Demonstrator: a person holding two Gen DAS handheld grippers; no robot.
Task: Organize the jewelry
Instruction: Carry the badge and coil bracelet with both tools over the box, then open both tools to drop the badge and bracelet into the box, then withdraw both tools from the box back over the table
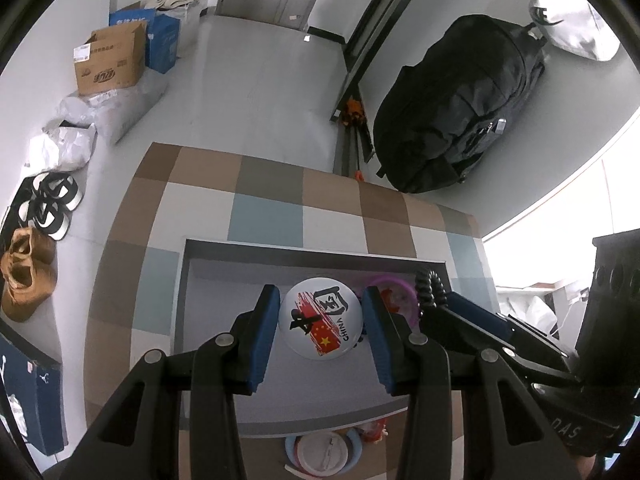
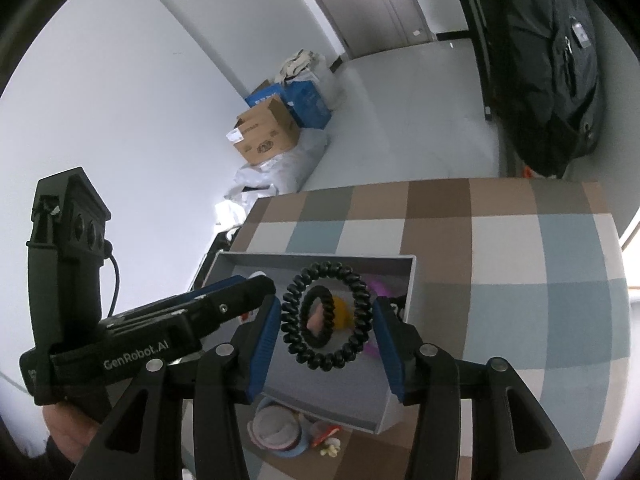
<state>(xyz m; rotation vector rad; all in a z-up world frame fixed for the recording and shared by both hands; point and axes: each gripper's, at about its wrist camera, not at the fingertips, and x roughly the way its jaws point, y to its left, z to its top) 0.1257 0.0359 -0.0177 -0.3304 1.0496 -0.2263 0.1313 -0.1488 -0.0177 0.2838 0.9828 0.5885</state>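
Left wrist view: the left gripper (image 1: 322,322) has a round white badge (image 1: 321,317) between its blue fingers (image 1: 262,334), both pads pressing on its edges, jaws partly closed around it. The badge carries black brush characters, a red flag patch and the word CHINA. It hangs over a shallow grey box (image 1: 188,280) on a checked tablecloth (image 1: 264,196) of brown, white and pale blue squares. Inside the box, behind the badge, sits one purple ring (image 1: 394,284). The right gripper (image 1: 472,316) comes in from the right, its black coil tie (image 1: 430,290) just visible. Near the bottom edge, outside the box, lies a second badge (image 1: 322,456), back up. On the floor: one brown carton (image 1: 110,60), a blue carton (image 1: 162,42), two pairs of shoes (image 1: 40,216), and one black backpack (image 1: 460,108).

Right wrist view: the right gripper (image 2: 326,320) frames the black coil tie (image 2: 326,316), a spiral loop with a smaller one nested inside. Its jaws are partway apart; whether the pads actually grip the tie, I cannot tell. The tie hangs above the grey box (image 2: 400,364), with something yellow and pink showing through it. The left gripper (image 2: 240,300) reaches in from the left, a hand (image 2: 72,436) under it. The checked tablecloth (image 2: 520,280) fills the right side; white wall, carton (image 2: 266,130) and backpack (image 2: 556,60) sit beyond.
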